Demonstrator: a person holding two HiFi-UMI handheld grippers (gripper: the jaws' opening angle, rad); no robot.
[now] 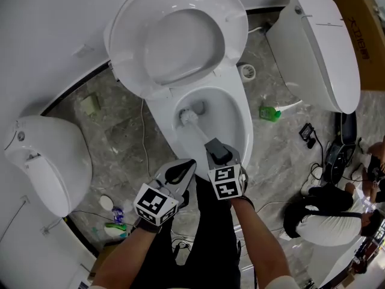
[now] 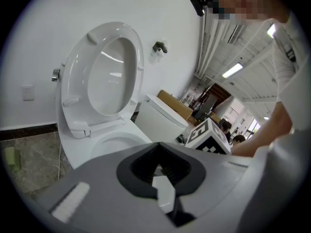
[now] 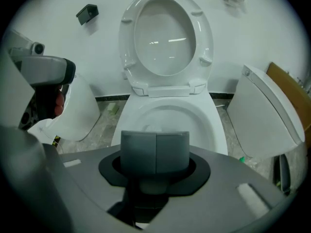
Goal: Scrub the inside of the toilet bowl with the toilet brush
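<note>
A white toilet [image 1: 242,131] stands with its seat and lid [image 1: 129,35] raised against the wall. The toilet brush [image 1: 190,115] has its white head down inside the bowl. Its handle slants back to my right gripper [image 1: 217,152], which is shut on it just above the bowl's front rim. In the right gripper view the jaws [image 3: 155,152] are pressed together, with the bowl [image 3: 215,130] right behind them. My left gripper [image 1: 181,172] hovers at the front left of the rim, shut and holding nothing. In the left gripper view it [image 2: 160,173] points toward the bowl [image 2: 112,144].
Other white toilets stand at the left [image 1: 48,161] and right [image 1: 319,47], with a cardboard box [image 1: 368,29] behind the right one. On the marble floor lie a green bottle [image 1: 269,113], a tape roll [image 1: 247,71] and cables [image 1: 144,143]. A person [image 1: 319,218] crouches at lower right.
</note>
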